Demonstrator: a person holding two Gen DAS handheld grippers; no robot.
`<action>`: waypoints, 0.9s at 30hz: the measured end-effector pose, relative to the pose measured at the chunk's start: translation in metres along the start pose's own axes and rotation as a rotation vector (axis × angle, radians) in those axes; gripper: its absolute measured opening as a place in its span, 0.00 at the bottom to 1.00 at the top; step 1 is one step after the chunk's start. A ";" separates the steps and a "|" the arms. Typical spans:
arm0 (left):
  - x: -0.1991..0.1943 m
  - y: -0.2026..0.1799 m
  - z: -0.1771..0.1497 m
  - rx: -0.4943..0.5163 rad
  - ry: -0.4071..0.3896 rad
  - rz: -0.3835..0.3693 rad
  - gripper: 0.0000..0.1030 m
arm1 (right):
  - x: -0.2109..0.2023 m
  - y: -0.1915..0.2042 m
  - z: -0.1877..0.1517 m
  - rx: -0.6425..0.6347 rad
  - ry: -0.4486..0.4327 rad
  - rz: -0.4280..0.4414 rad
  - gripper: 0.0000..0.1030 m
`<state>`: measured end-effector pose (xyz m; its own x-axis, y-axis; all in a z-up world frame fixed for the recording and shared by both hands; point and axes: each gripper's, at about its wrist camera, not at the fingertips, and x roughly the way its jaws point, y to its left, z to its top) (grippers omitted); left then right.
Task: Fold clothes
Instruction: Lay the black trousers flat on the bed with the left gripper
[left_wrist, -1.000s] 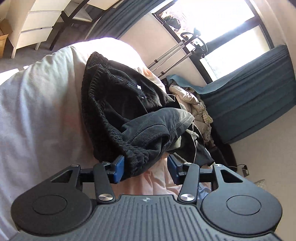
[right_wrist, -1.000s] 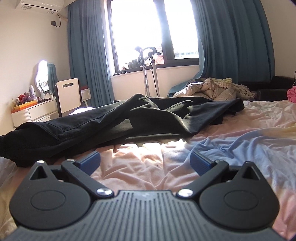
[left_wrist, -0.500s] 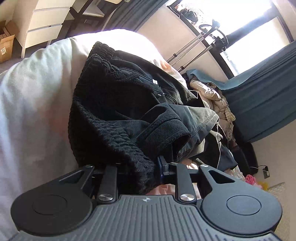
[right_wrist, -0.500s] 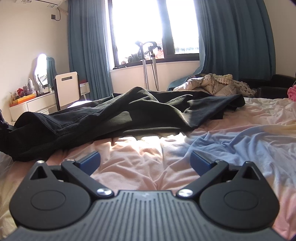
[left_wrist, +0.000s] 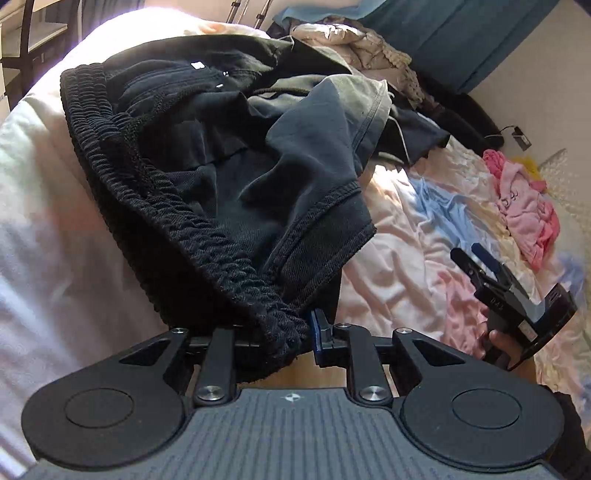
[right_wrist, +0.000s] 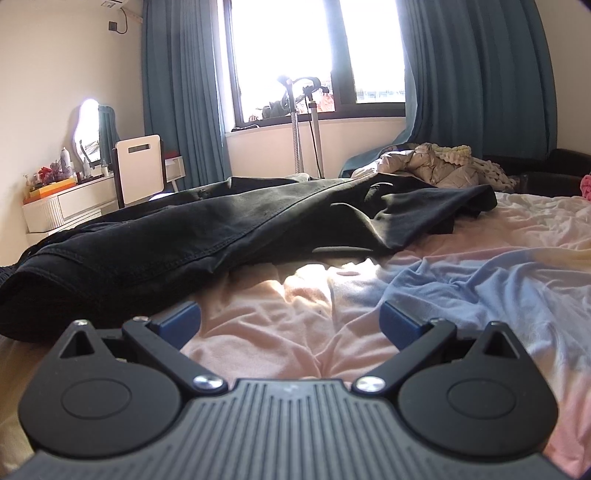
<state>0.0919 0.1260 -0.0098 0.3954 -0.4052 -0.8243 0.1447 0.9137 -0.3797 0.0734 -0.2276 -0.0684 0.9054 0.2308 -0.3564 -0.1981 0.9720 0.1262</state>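
My left gripper (left_wrist: 284, 332) is squeezed tight on the stretchy waistband of the black pants (left_wrist: 221, 177), right at the near edge of the bed (right_wrist: 424, 295). My right gripper (right_wrist: 290, 319) has its blue pads wide apart and holds nothing; it hangs low over the pink and blue sheet near the bed's front edge, just beside the pants. I can see it from the left camera too (left_wrist: 480, 266), off to the side of the pants. The pants lie stretched out across the bed, going from the near side to the far side. A pink cloth (left_wrist: 524, 206) sits on the bed past my right gripper. Behind the bed's far side I see a puffy beige jacket (right_wrist: 428, 166), then blue curtains (right_wrist: 476, 74) and a bright window (right_wrist: 314, 51).
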 end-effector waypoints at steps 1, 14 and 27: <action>0.003 0.004 0.000 -0.017 0.003 -0.008 0.22 | 0.000 0.000 -0.001 -0.003 0.002 0.004 1.00; -0.057 0.082 -0.001 -0.203 -0.248 -0.209 0.73 | 0.014 0.002 -0.012 -0.027 0.066 -0.004 1.00; 0.010 0.176 0.120 -0.438 -0.455 0.062 0.64 | 0.051 0.021 -0.037 -0.122 0.196 0.062 1.00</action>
<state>0.2304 0.2860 -0.0345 0.7511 -0.2106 -0.6257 -0.2371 0.7985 -0.5533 0.1018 -0.1933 -0.1177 0.8024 0.2829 -0.5255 -0.3058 0.9510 0.0450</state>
